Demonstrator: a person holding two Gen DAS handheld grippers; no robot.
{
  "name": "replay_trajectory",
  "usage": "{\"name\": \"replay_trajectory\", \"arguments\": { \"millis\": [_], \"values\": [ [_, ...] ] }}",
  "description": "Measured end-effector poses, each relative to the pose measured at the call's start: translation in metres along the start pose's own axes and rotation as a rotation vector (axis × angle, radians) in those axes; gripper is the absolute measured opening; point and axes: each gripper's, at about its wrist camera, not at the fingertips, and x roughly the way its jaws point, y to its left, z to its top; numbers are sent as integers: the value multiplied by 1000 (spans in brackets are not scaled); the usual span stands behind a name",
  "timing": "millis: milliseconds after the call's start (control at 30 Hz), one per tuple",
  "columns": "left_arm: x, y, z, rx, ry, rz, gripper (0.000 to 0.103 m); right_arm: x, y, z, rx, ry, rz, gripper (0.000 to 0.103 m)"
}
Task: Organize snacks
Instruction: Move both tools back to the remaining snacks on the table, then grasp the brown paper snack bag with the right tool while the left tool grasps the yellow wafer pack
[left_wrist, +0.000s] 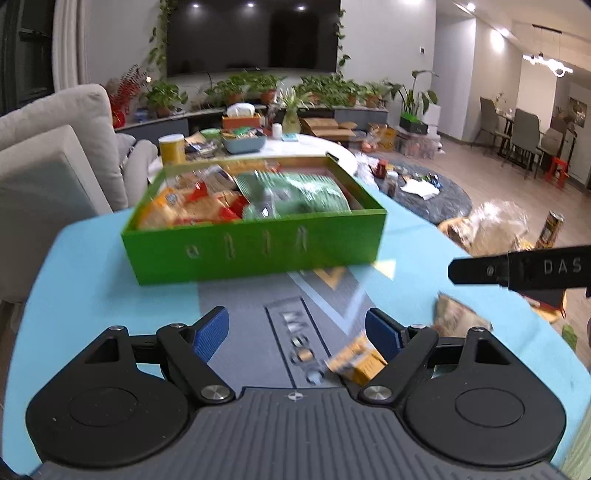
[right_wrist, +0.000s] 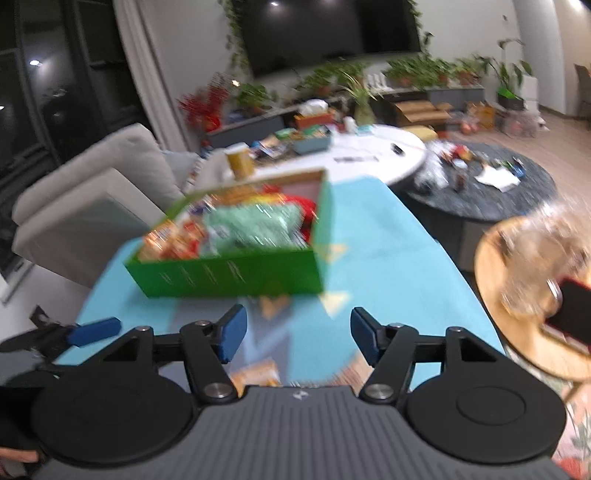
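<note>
A green box (left_wrist: 255, 254) (right_wrist: 229, 277) stands on the blue-topped table (left_wrist: 74, 280) (right_wrist: 369, 229), holding a pale green bag (left_wrist: 295, 195) (right_wrist: 251, 221) and orange-yellow snack packets (left_wrist: 184, 206) (right_wrist: 173, 240). In front of the box my left gripper (left_wrist: 297, 325) is open over the table with nothing between its pads. A small yellow packet (left_wrist: 354, 363) lies by its right finger, and another packet (left_wrist: 458, 314) lies further right. My right gripper (right_wrist: 299, 332) is also open and empty above the table, with an orange packet (right_wrist: 258, 373) below it. The view is blurred.
A beige sofa (left_wrist: 55, 147) stands to the left. Behind the box, a round white table (right_wrist: 369, 158) carries clutter and a yellow tub (left_wrist: 171, 147). At right, a round wooden side table (right_wrist: 495, 288) holds a clear plastic bag (left_wrist: 495, 225) and a can (left_wrist: 552, 229).
</note>
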Motion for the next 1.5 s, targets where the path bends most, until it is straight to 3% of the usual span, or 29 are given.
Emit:
{"name": "replay_trajectory", "arguments": {
  "millis": [233, 533, 800, 1100, 1367, 1500],
  "values": [
    [4, -3, -13, -6, 33, 10, 79, 13, -24, -18, 130, 81, -48, 63],
    [5, 8, -19, -40, 48, 29, 79, 33, -26, -31, 222, 167, -12, 67],
    [4, 7, -24, -35, 68, 14, 79, 51, -20, -18, 207, 160, -31, 71],
    [6, -16, -27, -13, 98, -39, 79, 55, -12, -22, 32, 99, -122, 70],
    [18, -50, -21, 10, 133, -60, 79, 31, -32, -16, 107, 18, -60, 69],
    [31, -58, -18, -37, 160, -49, 79, 18, -36, -11, 97, -21, -61, 69]
  ]
}}
